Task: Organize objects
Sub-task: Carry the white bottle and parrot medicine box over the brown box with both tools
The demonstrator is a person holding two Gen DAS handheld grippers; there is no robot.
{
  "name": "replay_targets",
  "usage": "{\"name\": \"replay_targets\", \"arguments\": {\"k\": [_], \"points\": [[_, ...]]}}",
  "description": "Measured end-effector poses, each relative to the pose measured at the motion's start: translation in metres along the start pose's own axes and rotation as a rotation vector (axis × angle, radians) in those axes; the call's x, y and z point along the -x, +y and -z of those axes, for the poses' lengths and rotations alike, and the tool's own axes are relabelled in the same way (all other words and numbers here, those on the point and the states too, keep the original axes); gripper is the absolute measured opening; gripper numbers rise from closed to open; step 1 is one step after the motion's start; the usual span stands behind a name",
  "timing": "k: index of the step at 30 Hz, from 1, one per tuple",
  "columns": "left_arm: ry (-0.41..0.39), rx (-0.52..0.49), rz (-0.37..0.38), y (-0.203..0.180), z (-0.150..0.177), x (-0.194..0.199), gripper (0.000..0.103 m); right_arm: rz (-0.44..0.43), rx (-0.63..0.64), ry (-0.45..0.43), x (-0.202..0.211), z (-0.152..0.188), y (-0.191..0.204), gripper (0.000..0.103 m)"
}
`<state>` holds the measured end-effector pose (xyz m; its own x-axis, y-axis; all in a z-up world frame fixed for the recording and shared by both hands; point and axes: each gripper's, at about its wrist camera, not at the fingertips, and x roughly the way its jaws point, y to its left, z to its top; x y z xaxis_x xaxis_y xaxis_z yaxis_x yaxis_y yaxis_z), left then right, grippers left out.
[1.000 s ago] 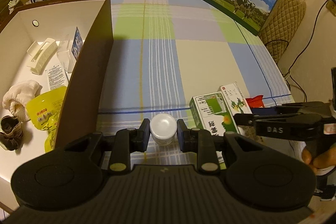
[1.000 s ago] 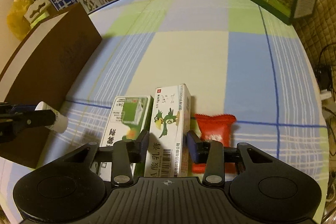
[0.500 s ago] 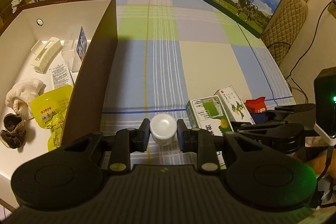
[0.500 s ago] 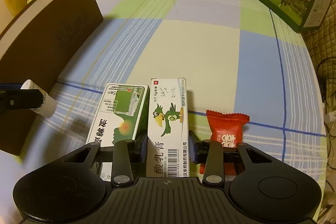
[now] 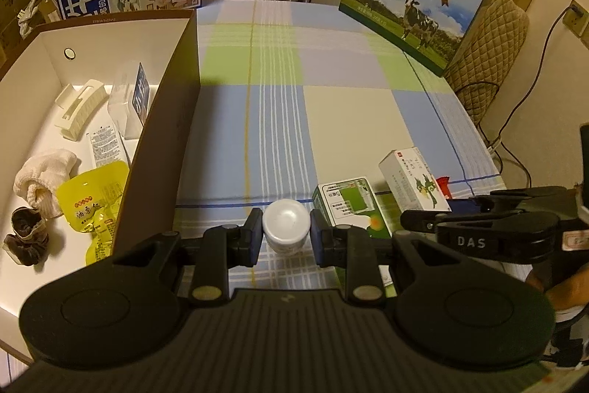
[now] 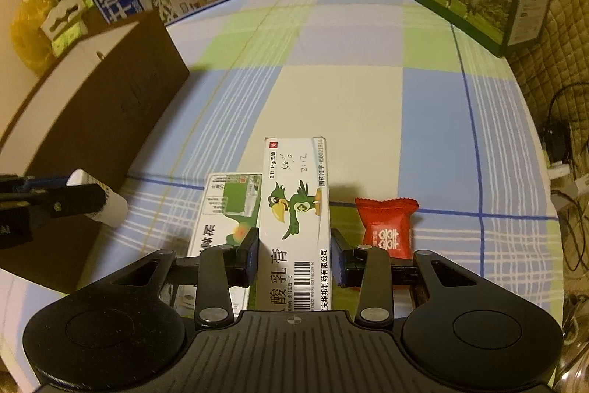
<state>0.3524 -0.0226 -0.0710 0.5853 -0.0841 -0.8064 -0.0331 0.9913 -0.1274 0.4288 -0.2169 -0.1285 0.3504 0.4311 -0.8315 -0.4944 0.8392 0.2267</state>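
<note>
With both tongs loaded near front bench edge, L tongs (image 5: 286, 238) clamp small white jar (image 5: 286, 223), just beside brown box (image 5: 162, 150); R tongs (image 6: 293, 255) grip parrot carton (image 6: 294, 209) by its near end. Risk: long carton pivots/slips in the pads; jar could clip box wall on transfer

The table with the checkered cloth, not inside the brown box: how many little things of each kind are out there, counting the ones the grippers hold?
Medicine boxes: 2, the parrot box in the right gripper and the green box lying beside it.
White bottles: 1, the white bottle in the left gripper.
Red candy packets: 1, the red candy.
Total: 4.
</note>
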Motion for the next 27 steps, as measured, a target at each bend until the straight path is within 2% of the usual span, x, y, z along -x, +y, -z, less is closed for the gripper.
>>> {"name": "replay_targets", "arguments": {"k": [8, 16, 22, 27], "points": [[-0.028, -0.001, 0.016, -0.002, 0.004, 0.017, 0.022, -0.031, -0.039, -0.035, 0.028, 0.005, 0.006, 0.035], [-0.081, -0.004, 0.040, 0.003, 0.006, 0.046, 0.022, -0.087, -0.028, -0.083, 0.056, 0.004, 0.034, 0.035], [-0.141, 0.014, 0.039, 0.024, 0.007, 0.079, 0.022, -0.210, -0.022, -0.109, 0.072, -0.007, 0.071, 0.035], [-0.184, 0.048, -0.002, 0.057, 0.011, 0.107, 0.022, -0.330, 0.026, -0.118, 0.075, -0.018, 0.124, 0.035]]}}
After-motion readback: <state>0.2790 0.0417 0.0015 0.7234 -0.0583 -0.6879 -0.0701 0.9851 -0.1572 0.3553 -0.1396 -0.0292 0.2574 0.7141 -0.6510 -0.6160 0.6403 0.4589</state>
